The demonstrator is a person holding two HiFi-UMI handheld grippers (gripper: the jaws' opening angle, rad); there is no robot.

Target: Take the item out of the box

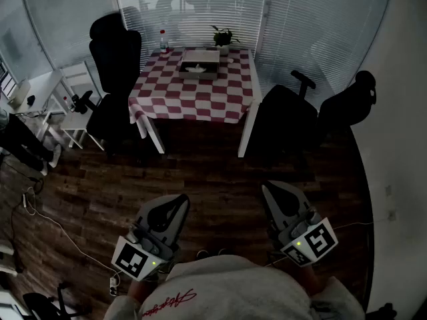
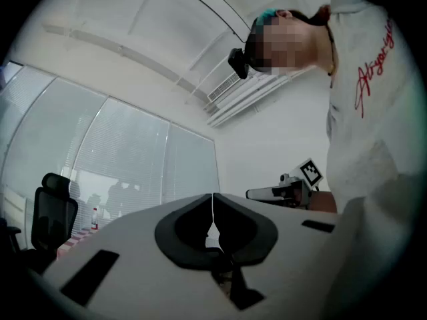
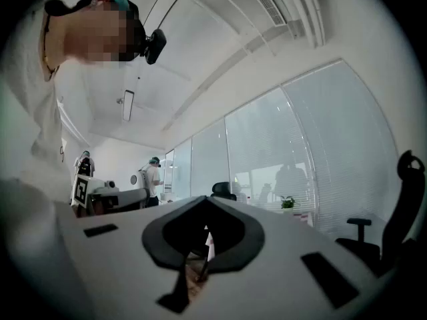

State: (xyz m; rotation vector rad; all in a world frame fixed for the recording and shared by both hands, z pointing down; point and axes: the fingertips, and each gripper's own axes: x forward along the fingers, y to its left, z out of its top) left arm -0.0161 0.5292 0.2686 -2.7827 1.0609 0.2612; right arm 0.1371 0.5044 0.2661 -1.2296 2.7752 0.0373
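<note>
A shallow grey box (image 1: 199, 65) with something pale inside sits at the far side of a table with a red-and-white checked cloth (image 1: 195, 89), well ahead of me. Both grippers are held low, close to my body and far from the table. My left gripper (image 1: 176, 205) is shut with nothing in it, and its jaws meet in a thin line in the left gripper view (image 2: 213, 200). My right gripper (image 1: 271, 193) is likewise shut and empty, with its jaws meeting in the right gripper view (image 3: 204, 202).
A bottle (image 1: 162, 41) and a potted plant (image 1: 223, 37) stand at the table's far edge. A black office chair (image 1: 117, 53) is left of the table, and two more (image 1: 288, 115) (image 1: 347, 105) are to its right. Dark wooden floor (image 1: 200, 172) lies between me and the table.
</note>
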